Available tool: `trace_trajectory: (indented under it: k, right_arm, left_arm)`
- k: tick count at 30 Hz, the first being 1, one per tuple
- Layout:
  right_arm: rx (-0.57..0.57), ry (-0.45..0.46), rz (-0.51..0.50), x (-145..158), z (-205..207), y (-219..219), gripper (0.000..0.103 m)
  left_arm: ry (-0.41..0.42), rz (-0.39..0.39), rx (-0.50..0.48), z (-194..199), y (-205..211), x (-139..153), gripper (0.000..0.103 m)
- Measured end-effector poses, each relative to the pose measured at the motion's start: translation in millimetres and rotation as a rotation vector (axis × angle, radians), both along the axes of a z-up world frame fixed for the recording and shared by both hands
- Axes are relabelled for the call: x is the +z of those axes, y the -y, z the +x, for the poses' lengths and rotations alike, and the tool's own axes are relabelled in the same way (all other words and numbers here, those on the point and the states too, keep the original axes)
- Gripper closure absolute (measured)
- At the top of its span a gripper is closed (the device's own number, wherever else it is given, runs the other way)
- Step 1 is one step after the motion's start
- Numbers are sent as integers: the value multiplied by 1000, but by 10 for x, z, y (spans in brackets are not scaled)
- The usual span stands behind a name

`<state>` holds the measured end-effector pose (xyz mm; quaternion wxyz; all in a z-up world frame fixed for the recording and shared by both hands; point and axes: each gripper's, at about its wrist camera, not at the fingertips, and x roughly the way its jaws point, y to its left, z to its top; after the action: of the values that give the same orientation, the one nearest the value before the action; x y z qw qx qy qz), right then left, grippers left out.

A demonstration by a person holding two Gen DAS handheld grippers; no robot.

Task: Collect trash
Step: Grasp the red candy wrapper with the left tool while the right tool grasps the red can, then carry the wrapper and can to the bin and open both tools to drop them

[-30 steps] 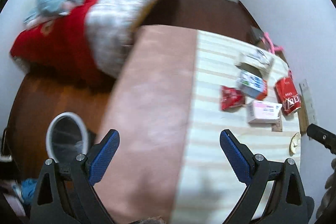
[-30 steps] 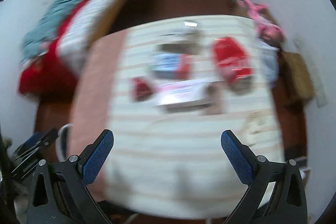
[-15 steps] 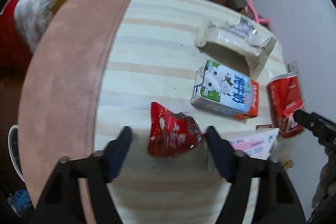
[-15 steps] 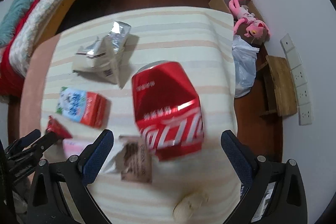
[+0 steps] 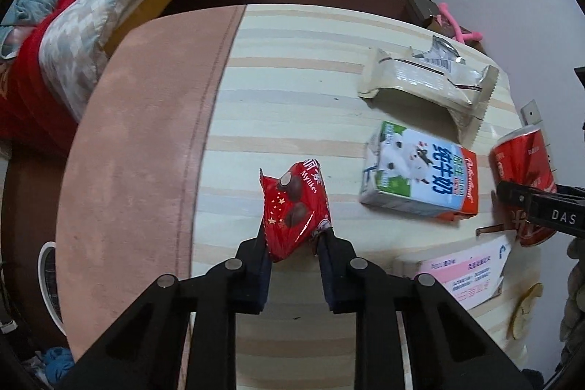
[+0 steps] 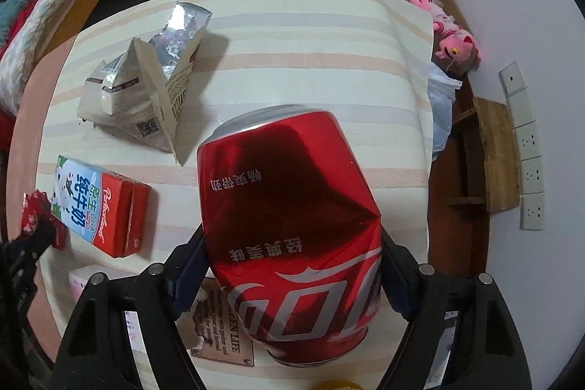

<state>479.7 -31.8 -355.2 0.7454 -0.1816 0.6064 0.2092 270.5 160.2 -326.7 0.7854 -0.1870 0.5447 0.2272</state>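
The red snack wrapper [image 5: 294,207] is located at the lower centre of the left wrist view, on the striped table [image 5: 292,90]. Its lower end is pinched between the jaws of the left gripper [image 5: 294,243], which are closed on it; its long axis runs up the frame, in line with the fingers. The remainder of the wrapper projects beyond the fingertips.

The dented red can [image 6: 292,218] fills the centre of the right wrist view. It is lying on the table with its long axis running up the frame, silver rim uppermost. The jaws of the right gripper [image 6: 292,265] have just been closing and now bracket the can across its width near its lower end. Both pads appear to lie against the can wall, so a grip is judged to be made or nearly made.

Each gripper is thus committed to 1 item, and a straight lift is judged sufficient for both.

3 further items are left on the table: a milk carton [image 5: 420,178] right of the wrapper, a torn beige packet [image 5: 427,83] at upper right, and a pink box [image 5: 464,276] at lower right. A white bin rim [image 5: 47,284] is visible at the lower left edge, beside the table.
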Motion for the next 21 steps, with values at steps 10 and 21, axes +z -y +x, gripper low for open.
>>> trace_trajectory:
  k: [10, 21]
  right_arm:
    - [-8, 74, 135, 545, -464, 115, 20]
    - [99, 89, 395, 1289, -1790, -153, 20]
  left_arm:
    - [89, 74, 26, -351, -41, 437, 84]
    - [225, 151, 115, -1562, -203, 1145, 84]
